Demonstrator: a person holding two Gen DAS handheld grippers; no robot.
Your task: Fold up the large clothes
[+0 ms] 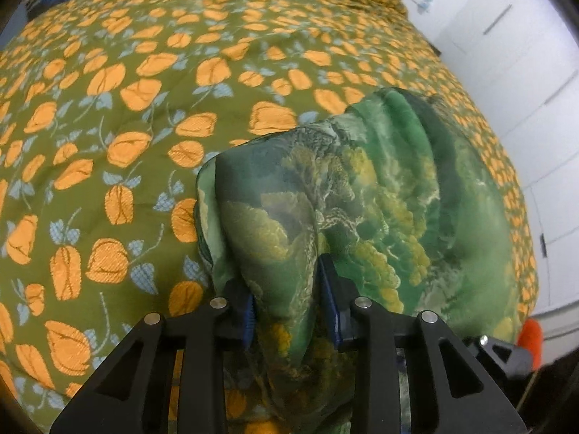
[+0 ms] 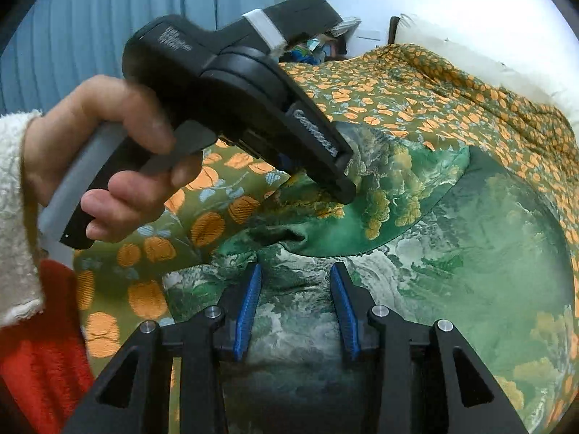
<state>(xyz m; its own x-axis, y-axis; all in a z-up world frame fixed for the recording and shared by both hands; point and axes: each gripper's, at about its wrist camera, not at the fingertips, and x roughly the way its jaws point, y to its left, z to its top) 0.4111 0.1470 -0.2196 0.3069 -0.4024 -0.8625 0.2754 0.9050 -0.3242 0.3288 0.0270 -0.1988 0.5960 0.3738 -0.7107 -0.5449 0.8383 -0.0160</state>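
Note:
A large green garment (image 1: 380,195) with a landscape print lies on the bed. In the left wrist view my left gripper (image 1: 289,300) is shut on a bunched fold of it and holds it above the bedspread. In the right wrist view the garment (image 2: 470,253) spreads flat, with a folded layer on top. My right gripper (image 2: 295,303) is open, its blue pads (image 2: 248,307) over the cloth's near edge. The left gripper (image 2: 343,177) shows there too, held by a hand, its fingers pinching the cloth's upper layer.
The bed has an olive bedspread (image 1: 126,126) with orange flowers. White cabinet doors (image 1: 524,72) stand to the right of the bed. A blue curtain (image 2: 108,18) hangs behind. A white pillow (image 2: 470,61) lies at the bed's head. Clutter (image 2: 311,50) sits beyond the bed.

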